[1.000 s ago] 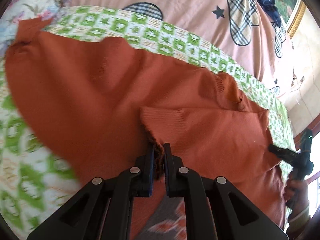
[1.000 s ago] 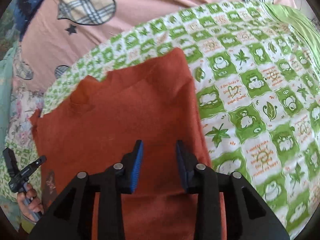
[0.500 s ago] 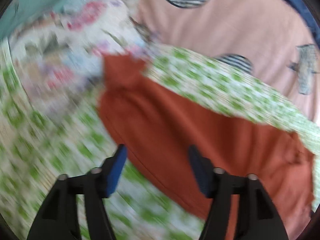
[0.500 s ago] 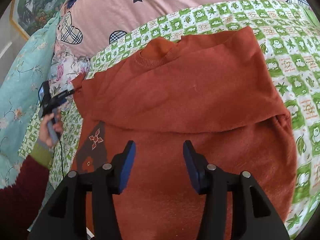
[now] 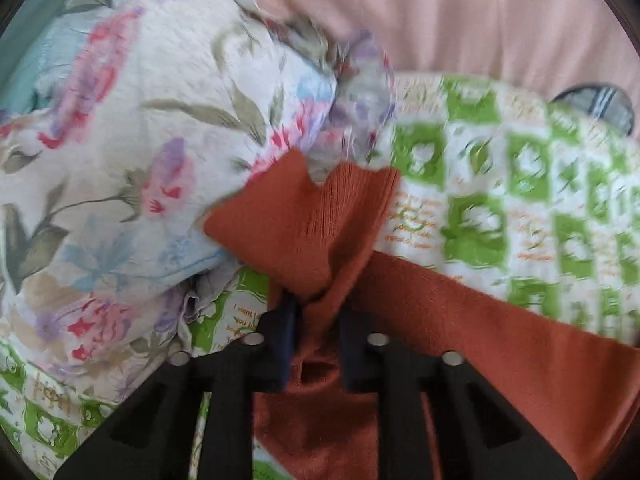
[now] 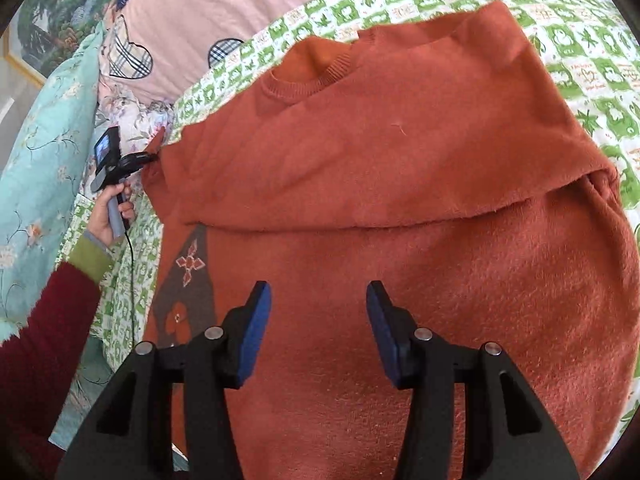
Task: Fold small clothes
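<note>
A rust-orange sweater (image 6: 400, 208) lies on a green-and-white checked cloth (image 6: 580, 60), collar at the far side, its right sleeve folded across the body. In the left wrist view my left gripper (image 5: 318, 316) is shut on the ribbed cuff (image 5: 316, 216) of the sweater's left sleeve (image 5: 500, 344), at the edge of a floral pillow. The same gripper shows in the right wrist view (image 6: 150, 157) at the sweater's far left. My right gripper (image 6: 318, 332) is open and empty, above the sweater's lower body.
A floral pillow (image 5: 140, 140) lies left of the cuff. Pink bedding with plaid hearts (image 6: 192, 20) lies beyond the checked cloth. A teal floral quilt (image 6: 36, 152) runs along the left. My left arm in a dark red sleeve (image 6: 48, 340) reaches in.
My left gripper let go of one cuff, swung left while open, and has now shut on the left sleeve's cuff. My right gripper drew back from the sweater, staying open.
</note>
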Available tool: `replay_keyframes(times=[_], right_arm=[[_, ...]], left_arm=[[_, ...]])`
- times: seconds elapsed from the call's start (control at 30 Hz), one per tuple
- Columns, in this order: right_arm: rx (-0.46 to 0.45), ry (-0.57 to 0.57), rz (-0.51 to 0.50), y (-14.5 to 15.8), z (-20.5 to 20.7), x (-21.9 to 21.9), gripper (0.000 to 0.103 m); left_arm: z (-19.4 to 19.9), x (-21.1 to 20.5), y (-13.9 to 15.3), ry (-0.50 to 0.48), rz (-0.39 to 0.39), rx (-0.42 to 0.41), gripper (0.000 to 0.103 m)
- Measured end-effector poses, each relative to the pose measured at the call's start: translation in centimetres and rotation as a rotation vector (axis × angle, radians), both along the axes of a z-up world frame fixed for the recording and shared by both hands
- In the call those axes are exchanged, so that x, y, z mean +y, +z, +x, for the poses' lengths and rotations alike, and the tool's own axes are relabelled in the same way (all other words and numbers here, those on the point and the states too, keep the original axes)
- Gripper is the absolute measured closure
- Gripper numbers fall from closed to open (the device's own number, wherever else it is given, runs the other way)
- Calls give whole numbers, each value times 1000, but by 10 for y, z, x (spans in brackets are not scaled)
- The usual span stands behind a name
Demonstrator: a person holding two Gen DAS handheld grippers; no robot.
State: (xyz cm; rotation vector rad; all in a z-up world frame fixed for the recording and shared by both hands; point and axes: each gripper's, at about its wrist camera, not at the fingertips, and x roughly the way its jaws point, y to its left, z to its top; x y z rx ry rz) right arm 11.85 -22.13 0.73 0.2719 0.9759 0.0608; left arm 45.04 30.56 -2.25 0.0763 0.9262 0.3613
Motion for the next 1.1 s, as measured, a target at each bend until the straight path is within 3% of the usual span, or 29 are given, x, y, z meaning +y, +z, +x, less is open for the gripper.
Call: replay_keyframes(times=[0.13,0.27,0.43,0.53,0.7,0.9,1.03,1.07,1.1], right_arm=[[-37,17,13,9,-5,4,52],[-67,4,28,16,-13,0,52],[-92,-46,41,24,-27,-16,52],[-105,-86,47,27,-35,-30,52],[-122,-150,49,29,-44,-51,52],[-132,-178,51,31,-36,-58,52],[-151,-171,51,36,-20,-57,52],[-156,-165,53,37,-13,-57,52],[-161,-160,56,37,-4,-57,52]], left_arm=[[-53,-14,39,-75,-115,-143,90],[-119,-53,75,-166,-261,-273,90],[-178,-151,87,-324,-409,-345,90],[-194,-215,81,-427,-464,-333,90],[-208,-321,54,-615,-439,-271,90],[-195,-385,14,-692,-406,-185,88],[-184,-403,-22,-704,-402,-60,80],[-186,-403,-26,-703,-401,-40,74],[-191,-400,-27,-702,-403,-29,60]])
